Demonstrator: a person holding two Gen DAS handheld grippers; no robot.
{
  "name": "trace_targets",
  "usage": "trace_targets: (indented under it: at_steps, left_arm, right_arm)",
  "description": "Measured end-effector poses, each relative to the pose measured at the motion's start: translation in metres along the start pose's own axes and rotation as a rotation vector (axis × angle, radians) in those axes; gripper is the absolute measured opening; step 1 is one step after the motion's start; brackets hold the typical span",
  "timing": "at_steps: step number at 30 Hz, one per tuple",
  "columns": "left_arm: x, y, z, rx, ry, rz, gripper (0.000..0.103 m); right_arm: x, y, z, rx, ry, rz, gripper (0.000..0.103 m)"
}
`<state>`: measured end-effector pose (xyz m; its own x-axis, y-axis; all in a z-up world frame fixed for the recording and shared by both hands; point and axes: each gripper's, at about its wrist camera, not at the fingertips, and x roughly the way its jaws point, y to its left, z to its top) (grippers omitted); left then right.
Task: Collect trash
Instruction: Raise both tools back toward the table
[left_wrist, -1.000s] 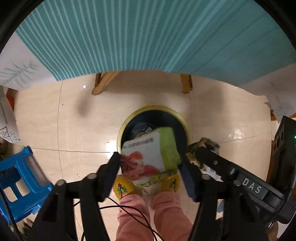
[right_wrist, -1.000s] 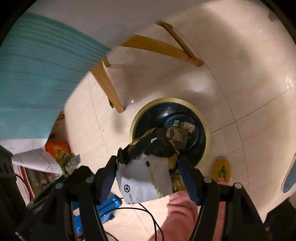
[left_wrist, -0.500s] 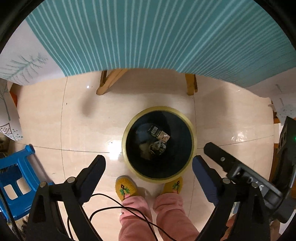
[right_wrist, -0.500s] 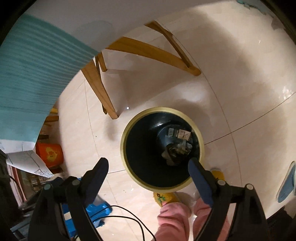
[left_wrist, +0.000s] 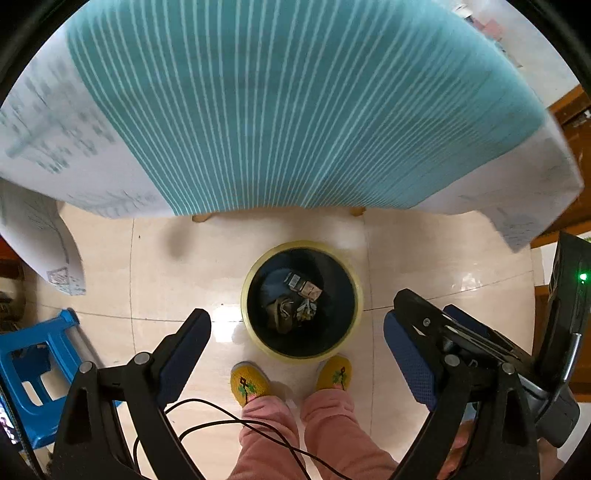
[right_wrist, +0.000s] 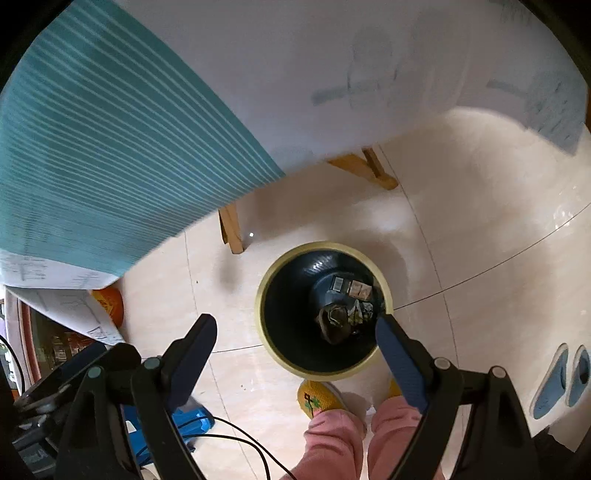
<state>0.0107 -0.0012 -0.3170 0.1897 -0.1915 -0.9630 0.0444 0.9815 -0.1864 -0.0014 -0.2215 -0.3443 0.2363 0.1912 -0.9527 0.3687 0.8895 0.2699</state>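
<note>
A round dark bin with a yellow rim (left_wrist: 246, 295) stands on the tiled floor below both grippers; it also shows in the right wrist view (right_wrist: 263, 325). Crumpled wrappers and small packets (left_wrist: 295, 302) lie at its bottom, also seen in the right wrist view (right_wrist: 341, 310). My left gripper (left_wrist: 297, 345) is open and empty, high above the bin's near side. My right gripper (right_wrist: 295, 349) is open and empty, also high above the bin. The right gripper's body shows at the right edge of the left wrist view.
A table with a teal striped cloth (left_wrist: 295, 110) and wooden legs (right_wrist: 231, 229) stands behind the bin. The person's feet in yellow slippers (left_wrist: 249, 384) stand just before the bin. A blue stool (left_wrist: 29, 369) is at left. Blue slippers (right_wrist: 565, 380) lie at right.
One second ago both grippers held trash over the bin. They opened, the trash dropped into the bin, and both grippers have since risen higher.
</note>
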Motion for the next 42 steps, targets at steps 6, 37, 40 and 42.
trace_targets:
  at_steps: [6,37,40,42]
  left_arm:
    - [-0.054,-0.007,0.005,0.058,0.026,0.004,0.094]
    - [-0.286,-0.031,0.123,0.235,-0.336,0.034,0.09]
    - [-0.299,-0.034,0.13,0.253,-0.379,0.032,0.09]
    - [-0.304,-0.036,0.135,0.258,-0.392,0.031,0.09]
  right_arm:
    - [-0.06,0.015,-0.002,0.01,-0.028,0.014,0.089]
    - [-0.32,0.117,0.075,-0.235,-0.498,-0.049,0.088]
    - [-0.331,0.13,0.081,-0.266,-0.527,-0.051,0.088]
    - [-0.335,0.138,0.088,-0.284,-0.544,-0.059,0.088]
